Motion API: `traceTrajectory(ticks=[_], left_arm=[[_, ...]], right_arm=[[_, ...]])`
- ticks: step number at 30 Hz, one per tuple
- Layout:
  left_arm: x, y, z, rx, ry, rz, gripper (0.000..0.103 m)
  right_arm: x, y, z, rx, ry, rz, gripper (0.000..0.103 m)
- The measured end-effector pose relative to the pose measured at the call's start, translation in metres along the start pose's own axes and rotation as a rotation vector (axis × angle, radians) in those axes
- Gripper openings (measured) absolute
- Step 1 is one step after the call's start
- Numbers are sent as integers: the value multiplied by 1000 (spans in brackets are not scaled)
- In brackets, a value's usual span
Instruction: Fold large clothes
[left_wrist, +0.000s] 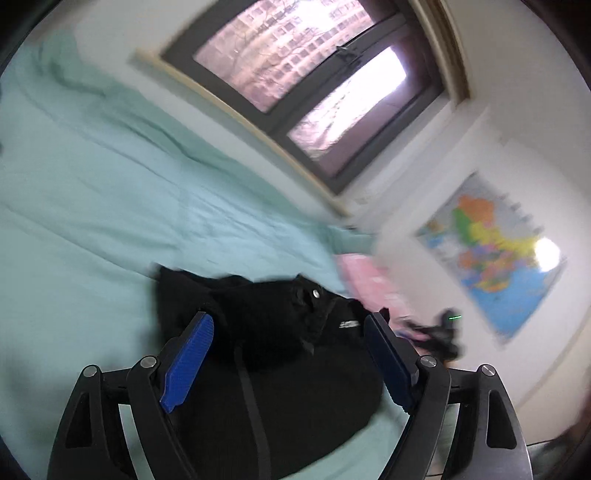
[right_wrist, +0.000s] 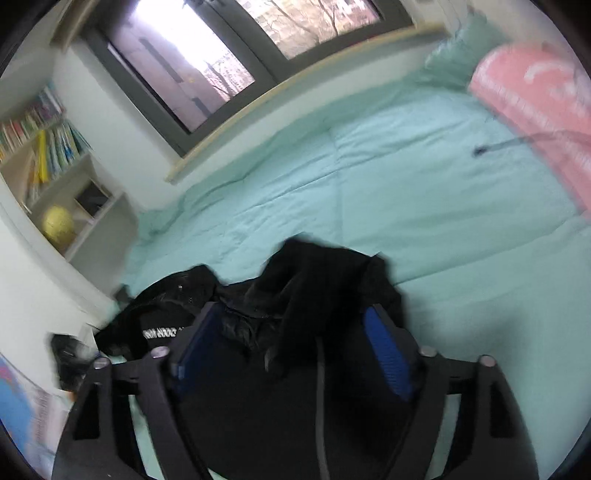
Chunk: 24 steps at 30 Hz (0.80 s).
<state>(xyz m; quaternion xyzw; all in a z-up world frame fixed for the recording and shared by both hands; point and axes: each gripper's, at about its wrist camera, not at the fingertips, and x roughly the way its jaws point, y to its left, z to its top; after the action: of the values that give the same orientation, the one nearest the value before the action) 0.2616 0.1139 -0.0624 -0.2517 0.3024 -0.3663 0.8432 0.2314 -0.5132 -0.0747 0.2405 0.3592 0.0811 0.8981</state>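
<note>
Garment: black jacket (left_wrist: 280, 332) bunched on bed (left_wrist: 92, 221), directly ahead of both.
Left hand-held gripper (left_wrist: 288, 354): jaws apart.
Right hand-held gripper (right_wrist: 291, 350): jaws apart.

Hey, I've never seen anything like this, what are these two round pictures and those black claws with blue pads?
A person holds a two-finger gripper in each hand, each with a wide-angle camera looking along its fingers. One picture comes from the left gripper, the other from the right gripper. Both are open and hold nothing. Below them a crumpled black garment lies on a bed with a mint-green sheet, waiting to be folded. A pink pillow, a window and a wall map show behind.
</note>
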Motion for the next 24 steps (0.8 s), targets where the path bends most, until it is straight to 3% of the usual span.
traceTrajectory(ticks=[3, 6, 9, 13, 18, 19, 20, 21, 24], left_arm=[[15, 2, 2, 32, 64, 147, 85], [65, 14, 6, 61, 124, 299, 85], [100, 32, 8, 49, 167, 344, 85], [138, 54, 15, -18, 225, 334, 85], [169, 78, 25, -159, 276, 151, 82], [173, 75, 25, -147, 271, 154, 52], [175, 68, 24, -106, 269, 195, 27], [176, 58, 23, -58, 283, 241, 7], [156, 29, 28, 19, 181, 335, 7]], right_arm=[[-9, 7, -4, -85, -45, -61, 83], [9, 6, -2, -141, -32, -140, 83], [51, 4, -3, -245, 32, -231, 83], [92, -26, 0, -246, 81, -205, 83], [141, -44, 10, -185, 188, -56, 84], [148, -44, 9, -185, 213, -48, 77], [149, -39, 7, -219, 198, -68, 41], [145, -32, 5, -271, 171, -106, 22], [122, -18, 2, -336, 68, -204, 13]])
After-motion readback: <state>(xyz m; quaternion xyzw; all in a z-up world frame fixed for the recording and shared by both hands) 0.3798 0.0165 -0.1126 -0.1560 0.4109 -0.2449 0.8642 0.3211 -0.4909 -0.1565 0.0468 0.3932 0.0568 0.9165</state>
